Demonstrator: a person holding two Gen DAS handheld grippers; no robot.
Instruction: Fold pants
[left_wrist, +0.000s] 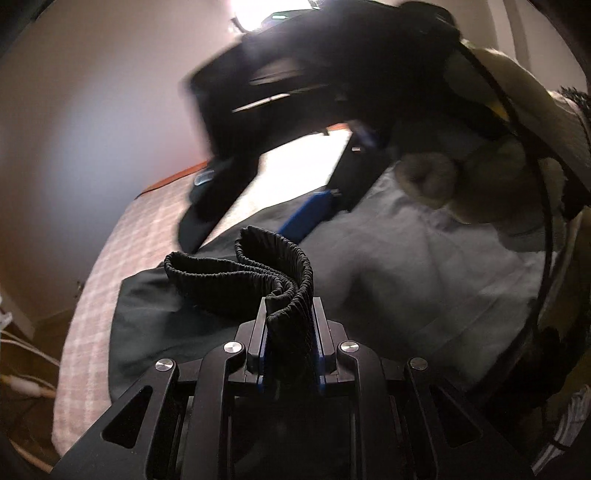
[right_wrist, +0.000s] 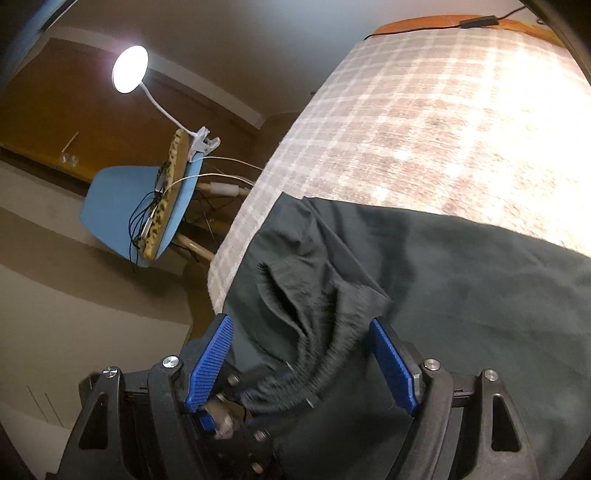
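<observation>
A checked cloth in pink and white covers my work surface, glaring bright toward its right edge. Past its left edge stands a blue chair with a lit clip-on lamp clamped to its back. Behind it, a brown wall.

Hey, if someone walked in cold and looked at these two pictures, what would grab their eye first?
Probably the black ribbed waistband, bunched and pinched in the left gripper at the bottom of the left wrist view. Next, the right gripper with its blue pads spread wide, dark pants fabric lying loose between them on the checked table cover. Then the glowing clip lamp above the blue chair, upper left.
</observation>
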